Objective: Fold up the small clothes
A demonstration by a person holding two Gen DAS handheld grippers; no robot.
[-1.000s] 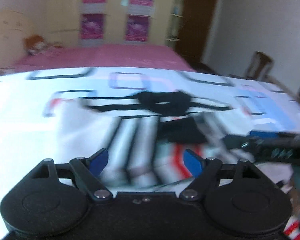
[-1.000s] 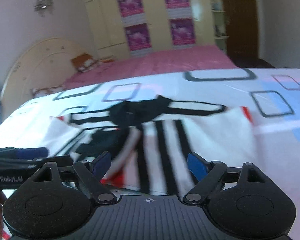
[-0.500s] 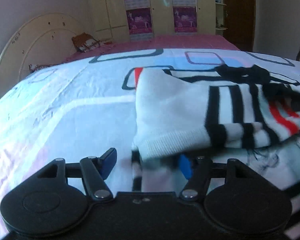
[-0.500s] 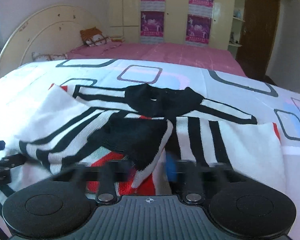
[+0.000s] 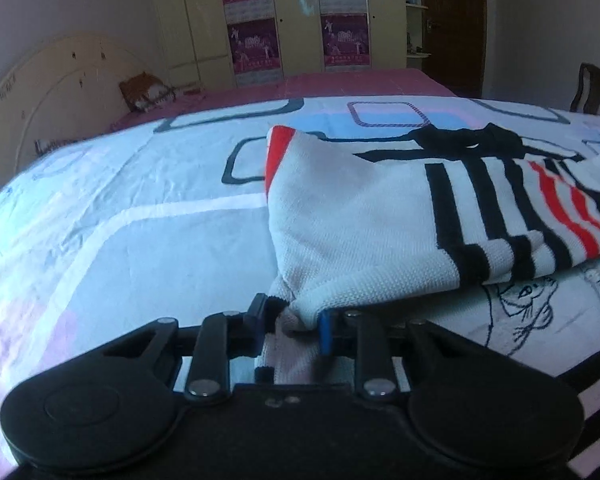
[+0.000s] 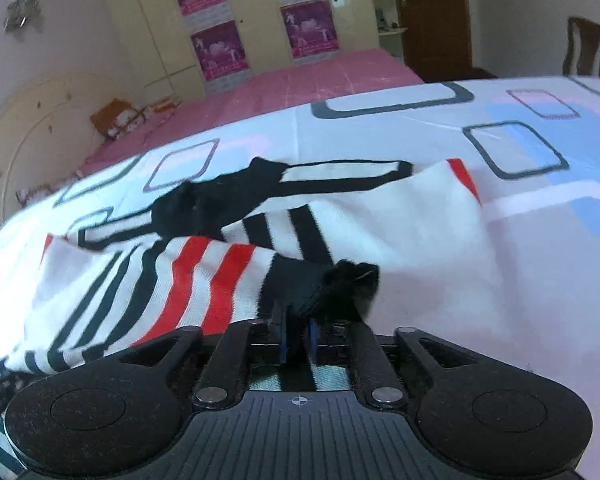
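Note:
A small white knit sweater with black and red stripes and a black collar lies on the patterned bedsheet. My left gripper is shut on the sweater's white bottom hem corner, close to the sheet. In the right wrist view the sweater spreads ahead with its black collar at the far side. My right gripper is shut on the black cuff of the striped sleeve, which is folded across the sweater's body.
The bedsheet has square outlines and blue patches. A pink bed and a curved headboard lie beyond. A wardrobe with purple posters stands at the back. A wooden chair is at the far right.
Both grippers went from open above the sweater to shut. The left one closed on the hem corner. The right one closed on the black cuff and drew the sleeve across.

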